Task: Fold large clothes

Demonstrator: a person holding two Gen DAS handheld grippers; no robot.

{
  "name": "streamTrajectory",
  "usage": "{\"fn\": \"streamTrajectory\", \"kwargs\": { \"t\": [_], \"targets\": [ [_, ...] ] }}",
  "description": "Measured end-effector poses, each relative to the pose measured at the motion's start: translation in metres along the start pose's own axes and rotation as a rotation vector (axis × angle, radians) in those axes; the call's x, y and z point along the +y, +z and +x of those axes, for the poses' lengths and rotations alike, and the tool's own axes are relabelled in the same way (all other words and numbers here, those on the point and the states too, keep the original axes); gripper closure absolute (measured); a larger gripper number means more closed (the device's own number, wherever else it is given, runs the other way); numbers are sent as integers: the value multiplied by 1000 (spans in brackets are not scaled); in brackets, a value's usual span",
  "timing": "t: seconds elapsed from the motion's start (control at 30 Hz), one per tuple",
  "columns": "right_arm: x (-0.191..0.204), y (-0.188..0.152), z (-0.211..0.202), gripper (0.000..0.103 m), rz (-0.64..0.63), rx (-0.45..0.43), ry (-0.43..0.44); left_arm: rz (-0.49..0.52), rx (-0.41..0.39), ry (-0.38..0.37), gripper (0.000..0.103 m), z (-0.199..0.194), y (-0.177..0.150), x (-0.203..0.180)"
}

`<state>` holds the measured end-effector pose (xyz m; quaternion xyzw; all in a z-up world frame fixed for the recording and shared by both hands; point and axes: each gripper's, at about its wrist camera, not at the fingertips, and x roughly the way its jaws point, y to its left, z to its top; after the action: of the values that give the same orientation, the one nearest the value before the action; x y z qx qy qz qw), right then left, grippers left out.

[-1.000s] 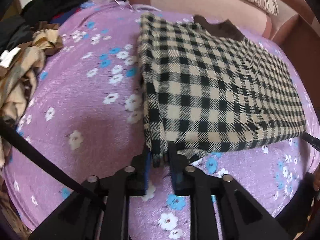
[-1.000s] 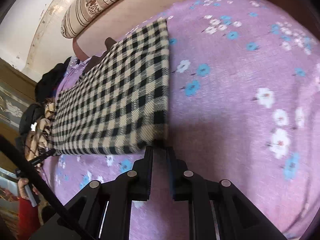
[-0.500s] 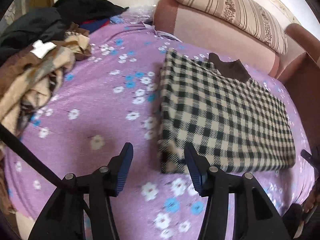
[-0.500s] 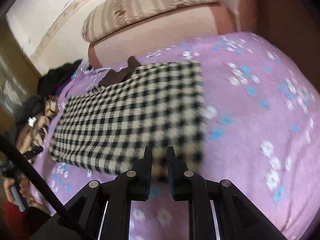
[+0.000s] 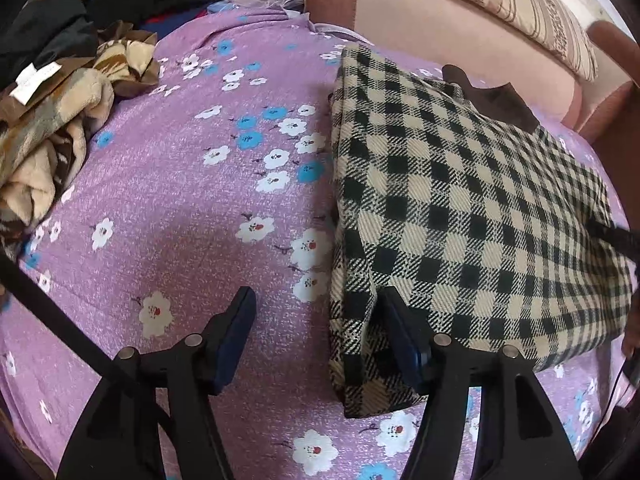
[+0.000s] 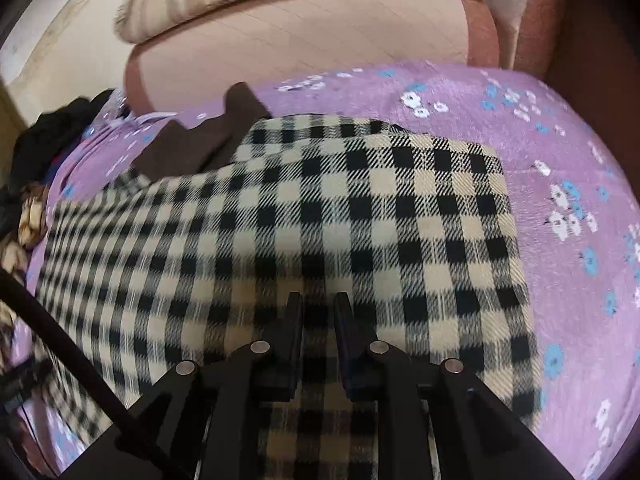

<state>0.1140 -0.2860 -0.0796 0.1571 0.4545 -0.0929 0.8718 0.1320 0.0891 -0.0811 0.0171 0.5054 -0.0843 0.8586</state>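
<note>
The checked garment was seen lying folded into a rectangle on the purple flowered bed cover. Its long axis was laid across the bed, parallel to the pink headboard, and its brown collar was pointed toward that headboard. The left hand-held gripper was held wide apart at the near left corner of the garment, with one finger over the cloth and the other over the cover. The right hand-held gripper was kept narrow above the checked cloth; whether any cloth was pinched could not be told. A pile of clothes was left at the left side.
</note>
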Motion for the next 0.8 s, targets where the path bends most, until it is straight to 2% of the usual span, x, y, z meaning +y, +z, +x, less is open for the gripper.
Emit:
{"fn": "streamTrajectory", "kwargs": {
  "t": [0.17,0.27,0.4,0.53,0.6,0.7,0.8],
  "targets": [
    [7,13,-9,75,-17,-13,-9,4,-10,19,39,-8,5,5],
    [23,5,-30,73,-70,-39,35,-21,-44,31,39,-22,7,16],
    [75,-18,-51,73,-210,-32,153,-107,-56,1,39,-33,8,38],
    [140,-35,-51,73,-339,5,274,-159,-80,45,39,-41,7,55],
    [173,-42,-47,73,-385,23,317,-203,-88,36,39,-46,5,68],
    [221,-53,-35,73,-446,46,352,-243,-89,28,39,-50,4,82],
    [264,-58,-14,73,-505,79,355,-267,-104,55,39,-55,4,96]
  ]
}}
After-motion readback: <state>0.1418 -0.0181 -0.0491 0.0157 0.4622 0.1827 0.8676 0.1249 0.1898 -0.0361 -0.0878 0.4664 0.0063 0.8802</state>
